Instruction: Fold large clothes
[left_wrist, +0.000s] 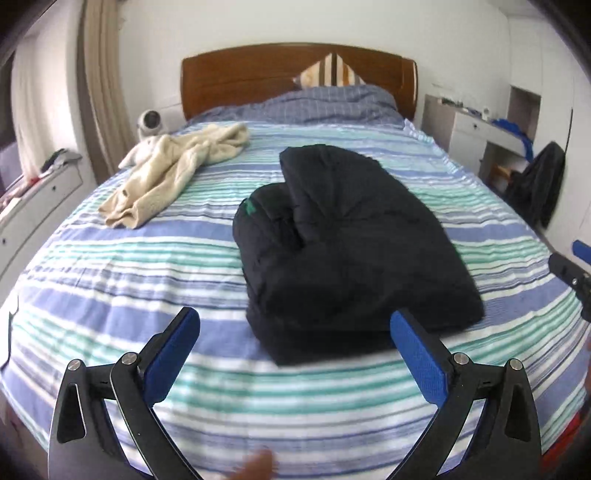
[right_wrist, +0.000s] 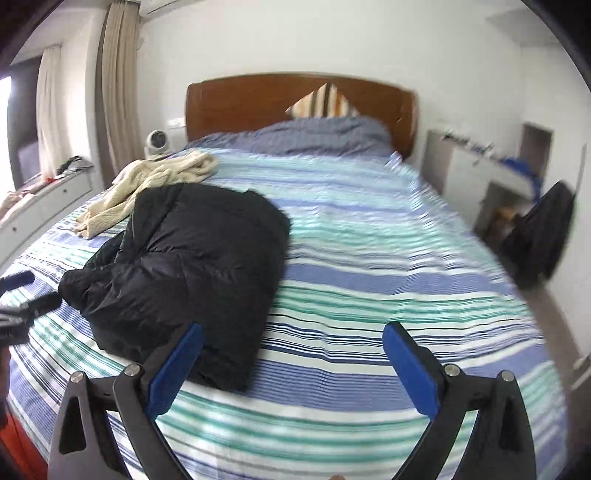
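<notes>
A black padded jacket (left_wrist: 351, 243) lies folded into a thick bundle on the striped bed (left_wrist: 147, 295). It also shows in the right wrist view (right_wrist: 192, 266), left of centre. A cream fleece garment (left_wrist: 173, 173) lies crumpled at the bed's far left, also seen in the right wrist view (right_wrist: 147, 184). My left gripper (left_wrist: 295, 325) is open and empty, held above the bed just in front of the jacket's near edge. My right gripper (right_wrist: 291, 339) is open and empty, above the bed to the right of the jacket's near corner.
A wooden headboard (left_wrist: 258, 77), a striped pillow (left_wrist: 332, 72) and a grey-blue duvet (left_wrist: 314, 103) are at the far end. A small round fan (left_wrist: 149, 123) stands far left. White drawers (left_wrist: 40, 199) flank the left, a desk (left_wrist: 480, 129) and dark bag (left_wrist: 539, 184) the right.
</notes>
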